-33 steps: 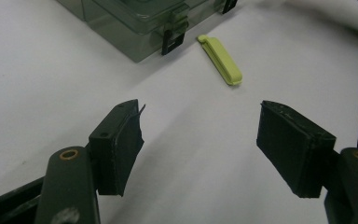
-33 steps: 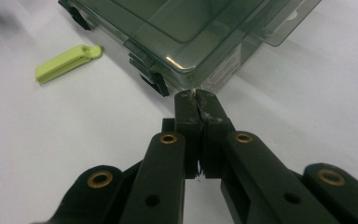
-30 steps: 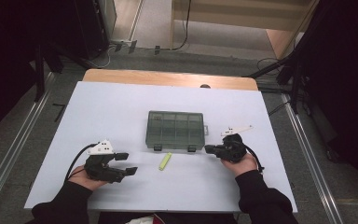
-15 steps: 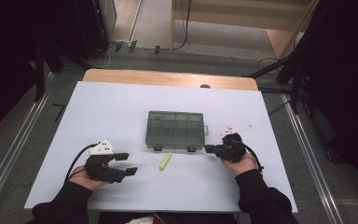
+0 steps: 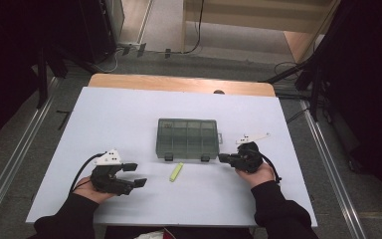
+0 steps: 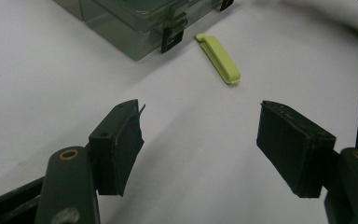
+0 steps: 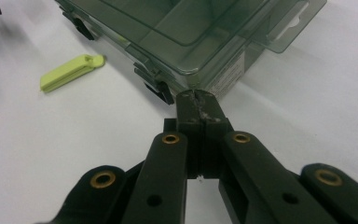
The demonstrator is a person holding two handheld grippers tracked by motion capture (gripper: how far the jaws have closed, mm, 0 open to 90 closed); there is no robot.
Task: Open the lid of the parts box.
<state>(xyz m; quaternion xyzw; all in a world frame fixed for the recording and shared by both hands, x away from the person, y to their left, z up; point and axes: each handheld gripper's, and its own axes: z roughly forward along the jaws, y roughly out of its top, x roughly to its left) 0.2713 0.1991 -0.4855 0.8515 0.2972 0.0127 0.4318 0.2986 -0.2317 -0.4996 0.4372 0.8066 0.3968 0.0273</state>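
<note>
While both hands rest low on the white counter [image 5: 129, 109], a closed, smoky-green compartment box [image 5: 188, 138] sits at its middle, lid down and two black latches on the near edge facing the person. Just in front of that box, near the left latch, a small lime-green clip [image 5: 176, 172] lies flat and slightly angled, apart from the box.

At the left of the high view, the left claw [image 5: 134, 175] lies on the counter, pointing toward the clip, a grey three-cornered plate on its top and a cable looping back to the sleeve. Its jaws stand spread wide with nothing between them; in the left gripper view [image 6: 200, 142] only bare counter shows in the gap, with the clip [image 6: 219, 58] and the box's corner [image 6: 135, 25] well ahead of the tips.

On the other side, the right claw [image 5: 222, 158] points at the near right corner of the box. Its jaws are pressed together with nothing pinched in them. In the right gripper view the closed tips [image 7: 198, 100] sit right at that lower corner of the box [image 7: 186, 32], beside the right latch; whether they actually touch the plastic cannot be told. From there the clip [image 7: 70, 71] lies off to the left, well apart from the tips.
</note>
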